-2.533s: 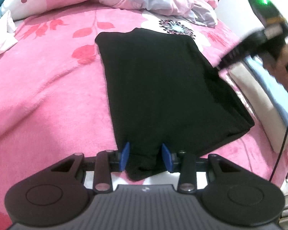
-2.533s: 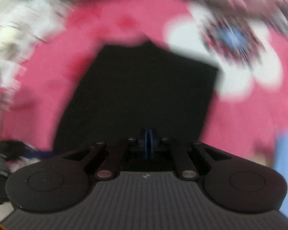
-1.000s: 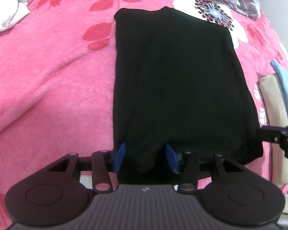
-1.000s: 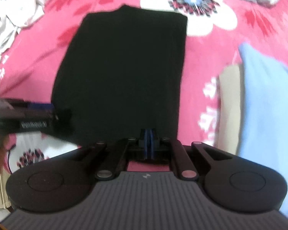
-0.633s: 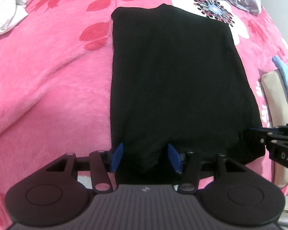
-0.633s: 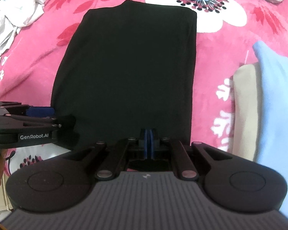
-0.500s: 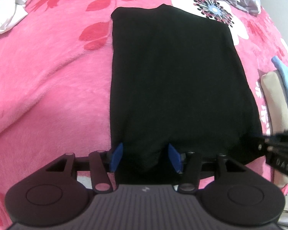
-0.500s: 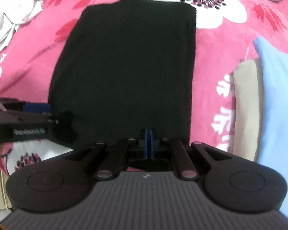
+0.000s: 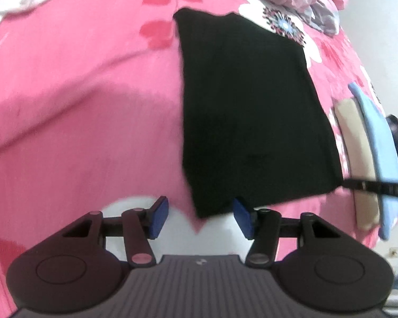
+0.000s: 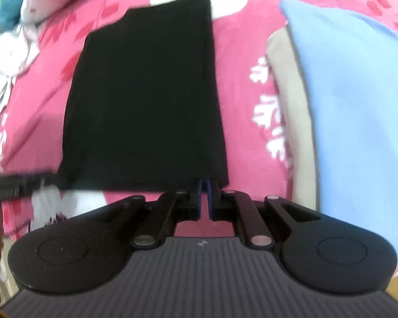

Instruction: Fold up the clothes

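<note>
The folded black cloth garment [image 9: 252, 111] lies flat on the pink flowered plush blanket [image 9: 79, 106]. The left gripper [image 9: 200, 218] stands half open, empty, the garment's near corner just beyond its fingertips. The right gripper [image 10: 204, 198], jaws just parting to a slit, holds nothing at the garment's near edge.

No text, label, brand or number could be read in either view. The only mark was a small pale logo [image 9: 200, 261] on the ribbed grey body of the left gripper and a like one [image 10: 202, 243] on the right gripper's body, too small to make out. Lettering on the other gripper's black arm [image 10: 18, 184] was blurred beyond reading.
</note>
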{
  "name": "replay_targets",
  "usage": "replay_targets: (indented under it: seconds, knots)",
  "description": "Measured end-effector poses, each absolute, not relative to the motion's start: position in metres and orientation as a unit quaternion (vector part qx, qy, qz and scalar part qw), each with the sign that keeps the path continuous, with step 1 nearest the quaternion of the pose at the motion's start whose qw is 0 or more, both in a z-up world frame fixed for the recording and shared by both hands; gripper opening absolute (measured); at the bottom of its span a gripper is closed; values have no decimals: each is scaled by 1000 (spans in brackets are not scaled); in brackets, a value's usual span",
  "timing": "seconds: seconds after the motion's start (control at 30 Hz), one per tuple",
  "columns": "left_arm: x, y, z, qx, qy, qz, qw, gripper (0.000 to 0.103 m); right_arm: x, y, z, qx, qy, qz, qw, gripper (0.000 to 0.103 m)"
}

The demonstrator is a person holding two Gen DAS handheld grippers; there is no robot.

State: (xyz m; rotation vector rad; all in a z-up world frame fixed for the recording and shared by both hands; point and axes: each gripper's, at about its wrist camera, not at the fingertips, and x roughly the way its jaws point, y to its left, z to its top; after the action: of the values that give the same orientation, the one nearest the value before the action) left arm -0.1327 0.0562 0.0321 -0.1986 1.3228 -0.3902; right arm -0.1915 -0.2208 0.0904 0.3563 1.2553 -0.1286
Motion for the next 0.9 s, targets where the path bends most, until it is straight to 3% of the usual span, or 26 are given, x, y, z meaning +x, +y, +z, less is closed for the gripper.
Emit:
replay_targets:
  seconds: [0.07,0.23,0.33,0.4,0.47,0.5,0.6,0.73,0.9]
  knots:
    - [-133,61,31,-103,606,-187,766,55,-188,-224,87,168,578,-68,796,25]
    - [-121,69,23,-154,605,-197,756,55,-181,-235,73,196,569,-72,795,41]
    - [-115,70,18,-177,609,-201,746,54,-180,-244,63,241,575,-71,779,42]
    - [-116,73,14,-187,613,-200,741,48,-181,-244,59,269,576,-60,770,42]
    - [-114,71,11,-187,618,-201,737,29,-181,-245,57,280,578,-62,764,41]
    - [-113,69,10,-184,622,-206,732,25,-181,-245,55,284,579,-63,762,40]
    - [-112,59,9,-157,629,-223,728,23,-180,-249,52,301,585,-63,750,28]
    - [-108,58,9,-155,633,-221,726,9,-180,-248,50,306,592,-50,744,9]
    - [-109,69,30,-159,634,-227,722,7,-184,-244,67,304,588,-38,749,6]
